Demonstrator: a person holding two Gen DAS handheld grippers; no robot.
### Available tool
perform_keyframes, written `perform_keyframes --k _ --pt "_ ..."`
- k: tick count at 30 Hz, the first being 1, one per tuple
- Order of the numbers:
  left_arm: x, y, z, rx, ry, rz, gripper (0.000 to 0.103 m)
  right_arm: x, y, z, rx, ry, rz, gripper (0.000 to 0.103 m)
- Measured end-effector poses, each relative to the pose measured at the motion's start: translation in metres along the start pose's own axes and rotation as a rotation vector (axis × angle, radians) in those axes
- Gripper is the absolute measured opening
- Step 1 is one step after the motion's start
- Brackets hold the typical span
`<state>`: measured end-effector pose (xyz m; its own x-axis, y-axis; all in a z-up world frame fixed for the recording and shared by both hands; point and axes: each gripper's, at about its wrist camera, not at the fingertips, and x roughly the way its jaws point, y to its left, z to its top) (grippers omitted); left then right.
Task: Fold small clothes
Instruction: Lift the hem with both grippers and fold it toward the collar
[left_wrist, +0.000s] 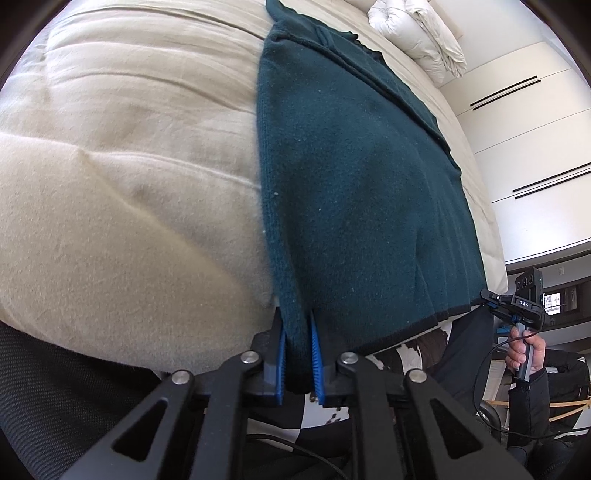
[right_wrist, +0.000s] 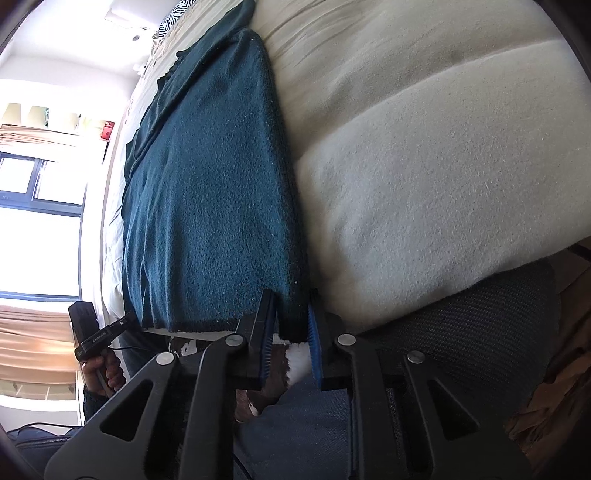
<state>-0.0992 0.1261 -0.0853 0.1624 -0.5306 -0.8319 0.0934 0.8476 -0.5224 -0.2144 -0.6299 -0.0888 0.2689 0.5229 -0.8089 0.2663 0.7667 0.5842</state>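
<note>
A dark teal knit garment (left_wrist: 354, 177) lies stretched out along a cream bed cover, with a black-trimmed hem at the near edge. My left gripper (left_wrist: 297, 325) is shut on the near left corner of the hem. My right gripper (right_wrist: 291, 317) grips the other near corner of the same garment (right_wrist: 207, 177), the cloth sitting between its blue pads (right_wrist: 314, 343). The right gripper also shows in the left wrist view (left_wrist: 491, 299) at the hem's far corner, held by a hand. The left gripper shows in the right wrist view (right_wrist: 129, 321) likewise.
The cream bed cover (left_wrist: 129, 166) fills the surface on both sides of the garment. A white rolled duvet (left_wrist: 417, 33) lies at the far end. White cabinet doors (left_wrist: 524, 122) stand beside the bed. A window with tan curtains (right_wrist: 37, 206) is on the other side.
</note>
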Motion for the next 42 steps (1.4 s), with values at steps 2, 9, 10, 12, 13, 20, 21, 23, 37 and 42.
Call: perform_keyframes --k 2,9,10,12,13,20,21,23,37,42 --pt "0.000 -0.001 -0.001 0.004 0.007 0.000 0.014 0.000 -0.001 -0.001 0.002 -0.006 0.005 0.015" --pt "-0.002 -0.003 -0.002 0.010 0.009 0.010 0.009 -0.003 -0.004 -0.003 -0.001 -0.023 0.009 0.009" --pt "-0.002 -0.005 -0.002 0.016 0.007 0.013 0.008 -0.003 -0.003 -0.003 -0.003 -0.029 0.009 0.008" --pt "-0.004 -0.007 -0.001 0.027 0.003 0.018 0.008 -0.006 -0.002 -0.003 -0.007 -0.043 0.012 0.008" --pt "-0.005 -0.007 -0.001 0.024 -0.002 0.009 0.007 -0.007 -0.001 -0.003 -0.010 -0.050 0.014 0.007" --pt "-0.029 0.001 0.008 -0.056 -0.080 -0.123 0.007 -0.025 0.010 0.003 -0.015 -0.120 0.066 0.007" --pt "-0.033 0.002 0.011 -0.070 -0.095 -0.149 0.007 -0.028 0.012 0.005 -0.015 -0.131 0.072 0.007" --pt "-0.040 0.004 0.016 -0.100 -0.130 -0.198 0.007 -0.033 0.017 0.010 -0.013 -0.159 0.096 0.007" --pt "-0.066 0.002 0.064 -0.191 -0.282 -0.376 0.007 -0.054 0.063 0.078 -0.045 -0.323 0.164 0.007" --pt "-0.069 0.008 0.081 -0.230 -0.310 -0.405 0.007 -0.055 0.072 0.103 -0.044 -0.356 0.174 0.007"
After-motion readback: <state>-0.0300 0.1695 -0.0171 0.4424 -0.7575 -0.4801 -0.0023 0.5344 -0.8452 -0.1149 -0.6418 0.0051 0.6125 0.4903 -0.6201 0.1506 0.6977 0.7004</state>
